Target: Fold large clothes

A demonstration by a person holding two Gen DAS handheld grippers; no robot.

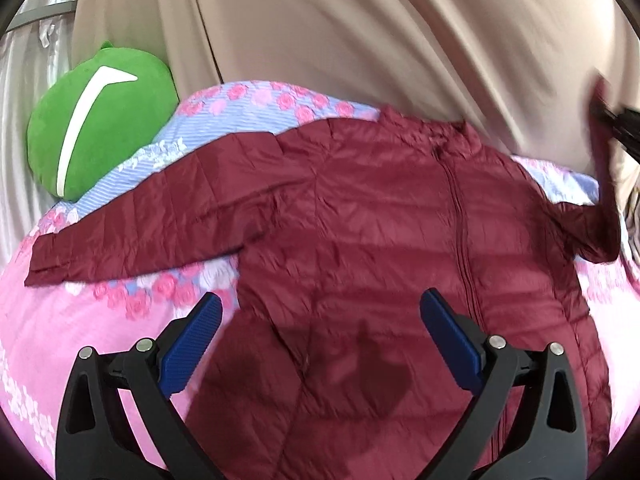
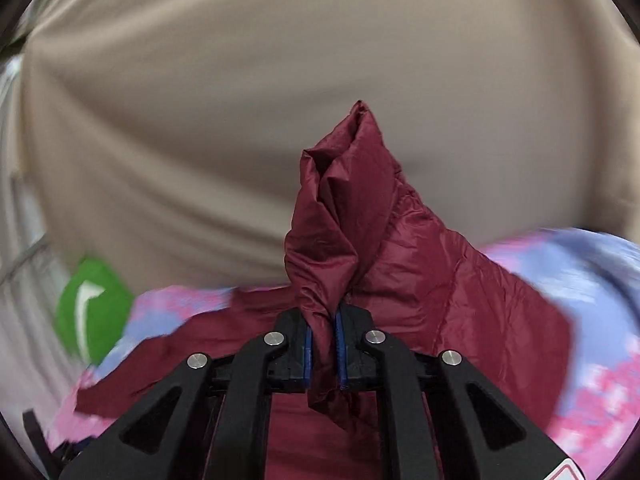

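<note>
One maroon quilted puffer jacket [image 1: 360, 240], zipped, is lying front-up across a pink and blue floral bedspread [image 1: 48, 340], collar toward the far side.

- Left sleeve [image 1: 132, 216] in the left wrist view: lying stretched out flat to the left over the bedspread.
- Right sleeve [image 2: 340, 220]: being held up off the bed, its cuff end standing in a bunched peak above the jaws in the right wrist view.
- Right gripper [image 2: 322, 344]: jaws are pressing together on the bunched sleeve fabric, blue pads [image 2: 307, 354] clamping it on both sides.
- Left gripper [image 1: 320, 320]: jaws are standing wide apart, holding nothing, hovering over the near hem area of the jacket body; blue ribbed pads [image 1: 188, 352] are clear of the fabric.
- Surroundings: a round green plush cushion with a white stripe [image 1: 100, 128] is resting at the far left of the bed; a beige draped curtain [image 1: 360, 40] is hanging behind, on the far side.

Step in hand, as judged: the first sleeve fold is beginning, with the right sleeve being gripped and raised.

Next move, as judged: carrying that sleeve leftward across the chest and laying it flat along the zip line, keeping the slippery shell from sliding, while the free left gripper is lining up for the opposite sleeve.
</note>
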